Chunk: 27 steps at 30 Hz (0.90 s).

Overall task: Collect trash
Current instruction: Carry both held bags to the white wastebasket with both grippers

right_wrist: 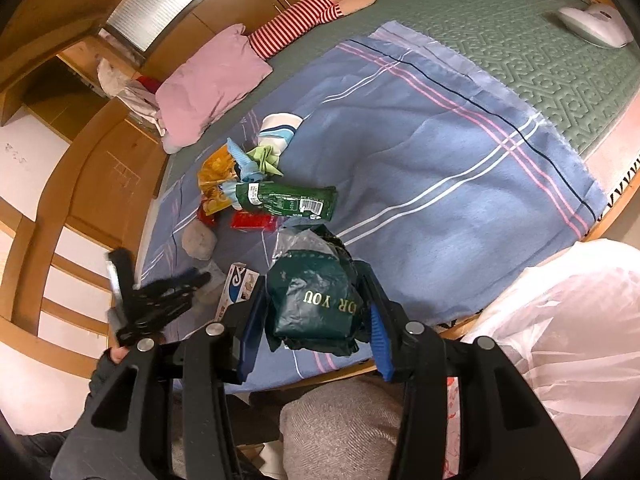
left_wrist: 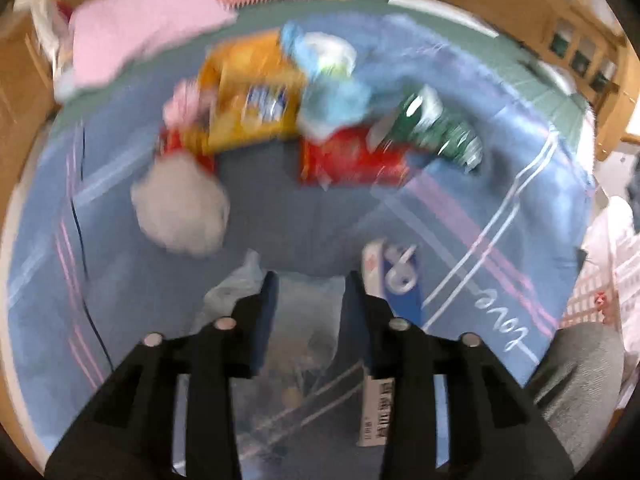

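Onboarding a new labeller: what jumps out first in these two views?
The right gripper clamps a dark green plastic bag over the near edge of the blue striped blanket. A bright heap of wrappers lies mid-blanket: a yellow snack bag, a red packet and a green packet. The left gripper has clear crumpled plastic between its fingers, beside a blue-and-white box.

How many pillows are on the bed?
1. The pink pillow lies near the far left corner of the bed, beside a striped stuffed doll. Others may be hidden outside the view.
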Motion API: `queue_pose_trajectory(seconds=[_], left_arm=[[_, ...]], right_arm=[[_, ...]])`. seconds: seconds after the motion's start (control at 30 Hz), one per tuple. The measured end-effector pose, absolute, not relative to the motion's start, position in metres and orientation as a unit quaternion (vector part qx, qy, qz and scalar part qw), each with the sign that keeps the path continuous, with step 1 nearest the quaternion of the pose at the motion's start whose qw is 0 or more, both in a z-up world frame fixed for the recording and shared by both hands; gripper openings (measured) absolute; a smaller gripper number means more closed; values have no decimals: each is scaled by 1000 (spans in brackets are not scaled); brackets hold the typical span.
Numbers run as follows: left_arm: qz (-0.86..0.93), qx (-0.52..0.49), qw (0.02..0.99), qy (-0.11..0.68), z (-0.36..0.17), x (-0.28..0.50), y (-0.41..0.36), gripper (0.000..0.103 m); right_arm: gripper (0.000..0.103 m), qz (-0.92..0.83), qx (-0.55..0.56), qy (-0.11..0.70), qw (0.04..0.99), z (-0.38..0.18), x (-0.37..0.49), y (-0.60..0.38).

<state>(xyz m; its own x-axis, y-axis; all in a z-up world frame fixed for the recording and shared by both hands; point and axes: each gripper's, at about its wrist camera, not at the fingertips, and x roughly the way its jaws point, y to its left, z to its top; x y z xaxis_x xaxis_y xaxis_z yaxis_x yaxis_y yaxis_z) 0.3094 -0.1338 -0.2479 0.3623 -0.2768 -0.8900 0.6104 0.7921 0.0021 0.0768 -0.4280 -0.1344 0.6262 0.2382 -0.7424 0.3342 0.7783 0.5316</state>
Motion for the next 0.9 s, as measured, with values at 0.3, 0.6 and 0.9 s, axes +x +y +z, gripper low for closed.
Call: queue_pose_trajectory(seconds=[0.3, 0.6, 0.9], left_arm=[[-276, 160, 823, 469, -220, 290, -75, 97], [-254, 209, 799, 504, -243, 287, -51, 99], [-259, 174, 810, 496, -237, 282, -64, 11]], right_arm=[[47, -27, 334, 432, 837, -136, 76, -430], [47, -3, 323, 433, 841, -132, 87, -410], [47, -5, 302, 423, 854, -112, 81, -391]])
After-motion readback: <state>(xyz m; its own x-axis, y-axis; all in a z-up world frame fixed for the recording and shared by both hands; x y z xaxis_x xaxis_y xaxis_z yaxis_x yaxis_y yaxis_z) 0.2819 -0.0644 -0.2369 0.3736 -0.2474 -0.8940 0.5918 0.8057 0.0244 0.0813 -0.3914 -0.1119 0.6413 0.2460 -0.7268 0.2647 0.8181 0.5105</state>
